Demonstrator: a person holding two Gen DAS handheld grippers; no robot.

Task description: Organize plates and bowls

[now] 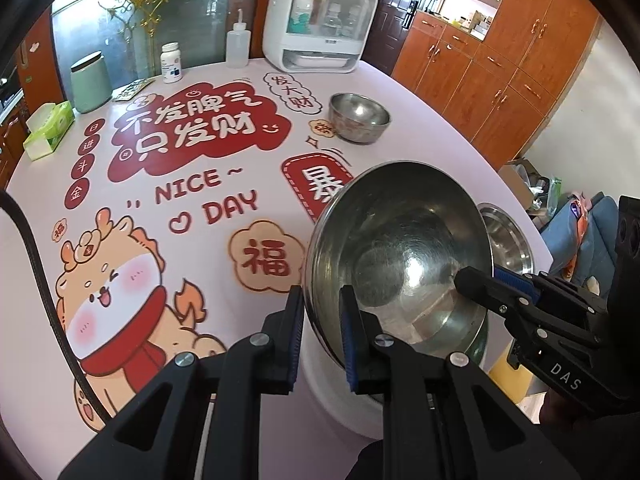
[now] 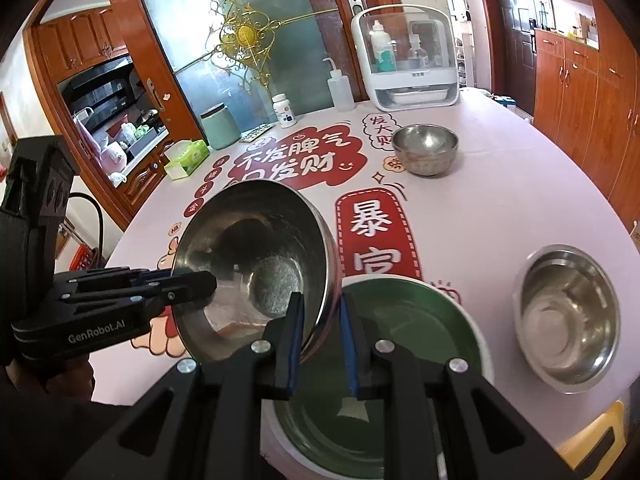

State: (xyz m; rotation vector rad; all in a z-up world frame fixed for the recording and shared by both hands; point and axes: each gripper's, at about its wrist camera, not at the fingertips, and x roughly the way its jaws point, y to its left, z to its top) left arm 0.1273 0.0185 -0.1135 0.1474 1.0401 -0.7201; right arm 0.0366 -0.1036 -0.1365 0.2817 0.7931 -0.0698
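Above the green-lined bowl [image 2: 400, 360], tilted steel bowl [image 1: 400, 248], opposite rims pinched by both tongs [image 1: 318, 340] [image 2: 320, 340].

On my feed the printed pink tablecloth [image 1: 168, 184] carries a mint canister [image 1: 90, 82], a green tissue box [image 1: 49, 125], a white pill bottle [image 1: 171, 62], a squeeze bottle [image 1: 237, 46] and a white lidded cabinet [image 1: 318, 26] along its far edge

We see the held bowl [image 2: 256, 264] at center left of the right wrist view, above the table [image 2: 500, 208]. A plate [image 2: 400, 360] lies just right of it, a second bowl [image 2: 568, 320] at far right, a third bowl [image 2: 425, 150] above, near the cabinet [image 2: 404, 56].
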